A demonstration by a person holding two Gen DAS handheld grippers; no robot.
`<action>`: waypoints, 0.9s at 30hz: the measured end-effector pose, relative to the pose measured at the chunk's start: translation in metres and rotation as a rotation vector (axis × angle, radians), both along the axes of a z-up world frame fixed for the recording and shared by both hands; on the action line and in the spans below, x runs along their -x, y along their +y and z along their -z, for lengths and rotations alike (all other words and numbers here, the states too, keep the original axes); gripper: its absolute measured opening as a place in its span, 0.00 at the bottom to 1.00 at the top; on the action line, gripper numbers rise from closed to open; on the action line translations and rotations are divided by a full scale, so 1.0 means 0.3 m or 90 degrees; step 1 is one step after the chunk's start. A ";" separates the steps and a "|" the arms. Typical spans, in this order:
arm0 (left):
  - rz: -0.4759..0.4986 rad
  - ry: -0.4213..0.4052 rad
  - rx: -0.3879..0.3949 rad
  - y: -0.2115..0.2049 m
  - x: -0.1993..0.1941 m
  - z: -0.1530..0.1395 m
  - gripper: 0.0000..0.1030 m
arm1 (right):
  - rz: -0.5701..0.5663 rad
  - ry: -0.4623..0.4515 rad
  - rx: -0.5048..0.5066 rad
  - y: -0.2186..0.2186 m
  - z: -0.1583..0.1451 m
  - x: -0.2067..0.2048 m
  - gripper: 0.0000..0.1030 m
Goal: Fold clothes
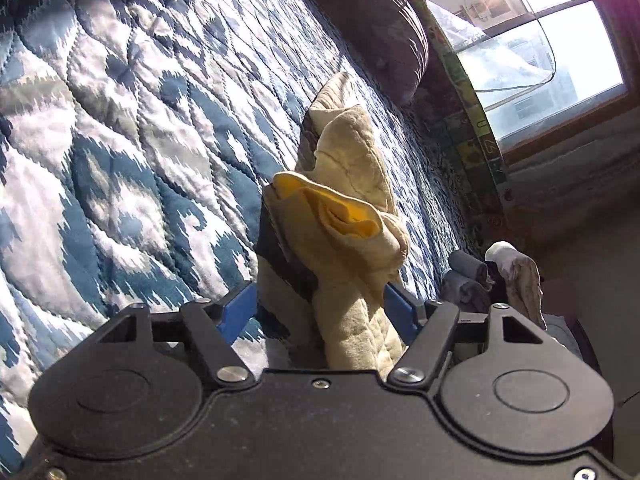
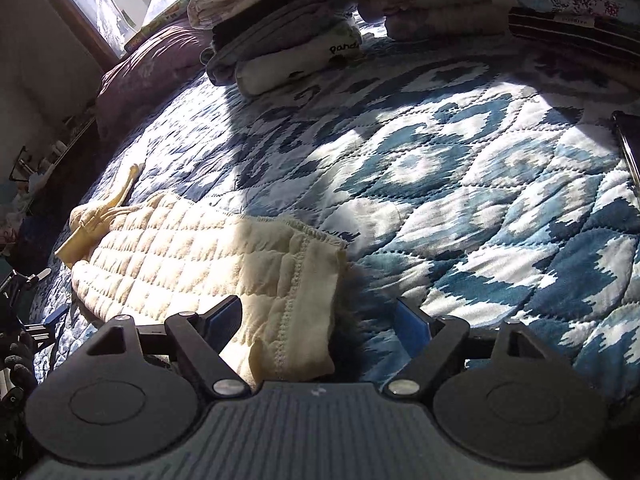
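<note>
While the cream quilted garment (image 2: 192, 256) lies long across the bed (image 2: 460, 184), I judge the fold goes well only if both ends travel together and the edges meet evenly. My left gripper (image 1: 320, 304) has one bunched end with yellow lining between its blue fingers (image 1: 236, 312); they look fairly wide, so I cannot tell if the cloth is really clamped. My right gripper (image 2: 320, 320) stands wide, its left finger over the other end, nothing pinched.
</note>
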State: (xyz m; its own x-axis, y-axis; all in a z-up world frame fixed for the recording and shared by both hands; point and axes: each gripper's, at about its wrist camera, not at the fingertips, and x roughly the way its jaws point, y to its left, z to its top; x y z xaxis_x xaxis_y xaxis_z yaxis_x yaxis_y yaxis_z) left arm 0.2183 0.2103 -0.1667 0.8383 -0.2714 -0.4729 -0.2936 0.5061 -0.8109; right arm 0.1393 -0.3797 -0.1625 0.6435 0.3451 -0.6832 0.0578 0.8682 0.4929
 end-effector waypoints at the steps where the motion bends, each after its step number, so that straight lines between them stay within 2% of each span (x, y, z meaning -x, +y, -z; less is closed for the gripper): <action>1: -0.006 0.000 0.002 0.000 -0.025 0.009 0.60 | 0.001 0.000 -0.004 0.000 0.001 -0.002 0.79; 5: -0.012 -0.007 0.016 -0.007 -0.110 0.017 0.51 | -0.004 -0.008 -0.004 0.017 0.007 -0.008 0.75; 6: -0.008 -0.003 0.015 -0.015 -0.124 0.018 0.45 | -0.008 -0.011 -0.004 0.024 0.009 -0.009 0.65; 7: -0.004 0.000 0.014 -0.022 -0.138 0.020 0.33 | -0.014 -0.014 0.004 0.038 0.012 -0.015 0.50; 9: 0.008 0.010 0.010 -0.034 -0.142 0.019 0.11 | -0.028 -0.018 0.023 0.070 0.018 -0.028 0.37; 11: 0.011 -0.001 -0.003 -0.042 -0.109 0.004 0.07 | -0.024 -0.020 0.010 0.069 0.020 -0.035 0.28; 18: 0.004 -0.016 -0.100 -0.042 0.112 -0.098 0.04 | -0.028 -0.019 -0.043 0.030 0.010 -0.023 0.16; 22: -0.015 -0.022 -0.137 -0.003 0.267 -0.145 0.04 | -0.075 -0.035 -0.038 0.058 -0.039 -0.004 0.15; 27: -0.056 0.002 -0.160 0.085 0.427 -0.156 0.04 | -0.144 -0.029 -0.031 0.141 -0.061 0.016 0.15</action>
